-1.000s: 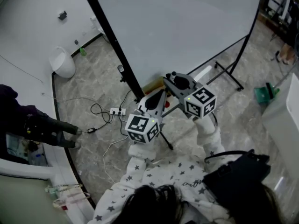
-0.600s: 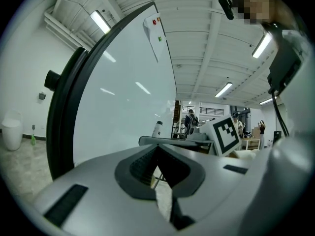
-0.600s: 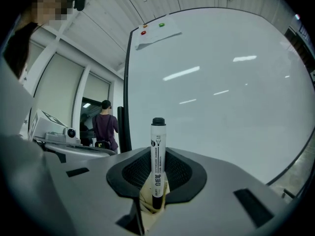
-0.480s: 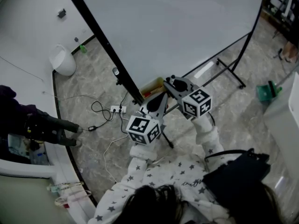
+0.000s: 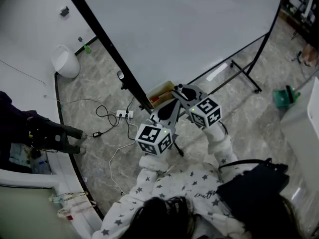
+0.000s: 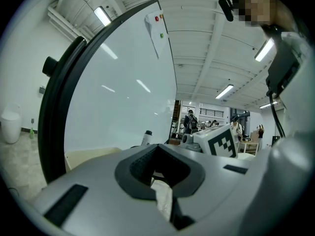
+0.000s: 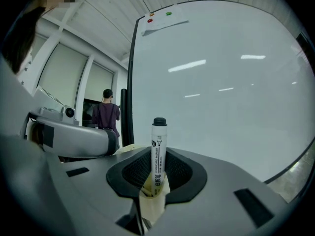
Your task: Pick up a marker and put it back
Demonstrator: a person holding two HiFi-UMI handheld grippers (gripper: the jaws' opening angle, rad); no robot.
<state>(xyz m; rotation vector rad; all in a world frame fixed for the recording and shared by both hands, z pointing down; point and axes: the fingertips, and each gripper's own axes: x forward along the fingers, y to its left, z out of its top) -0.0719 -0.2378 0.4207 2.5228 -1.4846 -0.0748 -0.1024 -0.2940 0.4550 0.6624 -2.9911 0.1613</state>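
A white marker [image 7: 158, 149] with a black cap stands upright between the jaws of my right gripper [image 7: 157, 173], which is shut on its barrel. In the head view the right gripper [image 5: 181, 91] is held just in front of the yellowish tray [image 5: 160, 90] at the lower edge of the whiteboard [image 5: 189, 29]. My left gripper [image 5: 168, 109] hangs beside it, slightly lower and to the left. The left gripper [image 6: 160, 168] has its jaws together with nothing in them. The marker's tip [image 6: 146, 137] and the right gripper's marker cube [image 6: 219, 141] show ahead in the left gripper view.
The board's black frame post [image 5: 107, 44] and stand foot [image 5: 244, 76] reach onto the marble floor. A power strip with cables [image 5: 122, 114], a white bin [image 5: 65, 63] and a green object [image 5: 285, 96] lie around. A person's dark sleeve [image 5: 45, 133] is at the left, a black bag [image 5: 254, 183] by my side.
The right gripper with the marker has drifted a little left, closer to the tray. The left gripper has hardly moved. The view has shifted slightly.
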